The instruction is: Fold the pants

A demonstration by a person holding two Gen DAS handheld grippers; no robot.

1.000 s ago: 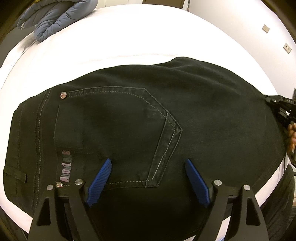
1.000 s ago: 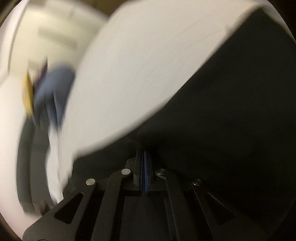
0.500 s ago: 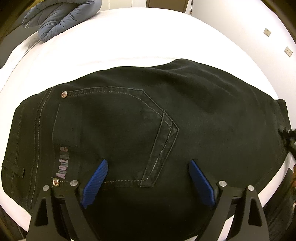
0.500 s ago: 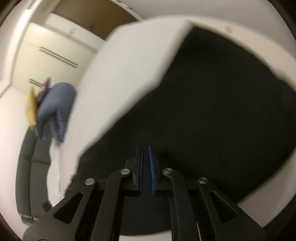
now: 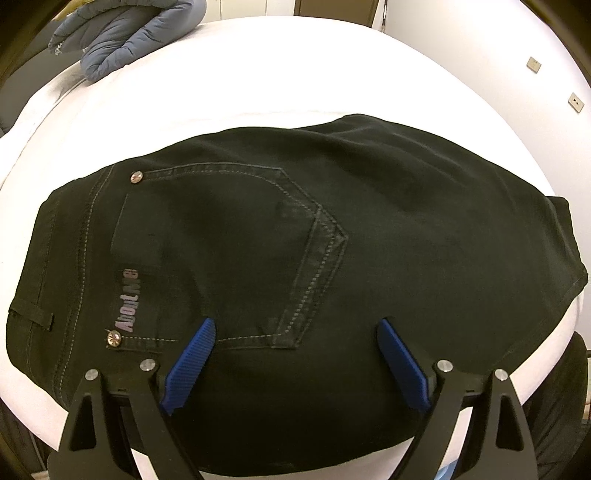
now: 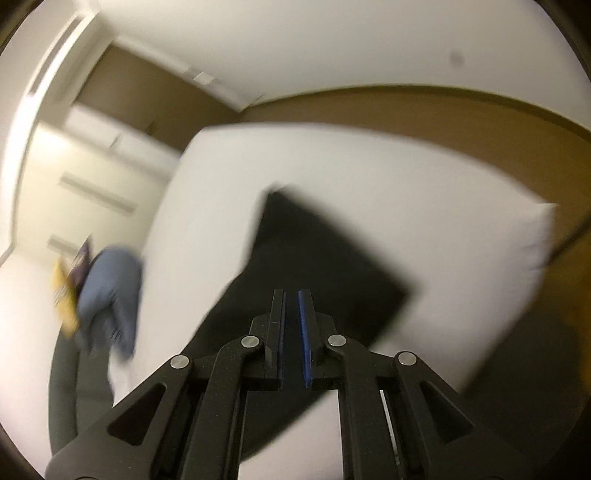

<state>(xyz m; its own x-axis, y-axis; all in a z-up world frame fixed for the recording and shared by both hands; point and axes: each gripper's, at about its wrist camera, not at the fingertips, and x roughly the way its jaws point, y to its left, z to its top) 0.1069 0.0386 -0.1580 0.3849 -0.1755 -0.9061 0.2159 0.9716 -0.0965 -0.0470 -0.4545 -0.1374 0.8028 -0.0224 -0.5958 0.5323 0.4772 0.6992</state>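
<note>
Black pants (image 5: 295,240) lie folded flat on a white bed (image 5: 258,74), back pocket up, waistband at the left. My left gripper (image 5: 295,328) is wide open and empty, hovering just above the near edge of the pants. In the blurred right wrist view the pants (image 6: 317,266) lie below and ahead. My right gripper (image 6: 291,295) is raised above them, its jaws a narrow slit apart with nothing between them.
A blue-grey puffer jacket (image 5: 122,33) lies at the bed's far left corner; it also shows in the right wrist view (image 6: 110,295) beside something yellow (image 6: 64,299). White wall with plates (image 5: 535,64) at right. The bed corner (image 6: 535,240) stands near the wall.
My right gripper has let go of the pants, opened slightly and lifted away, leaving the left wrist view. My left gripper has backed off a little, still open.
</note>
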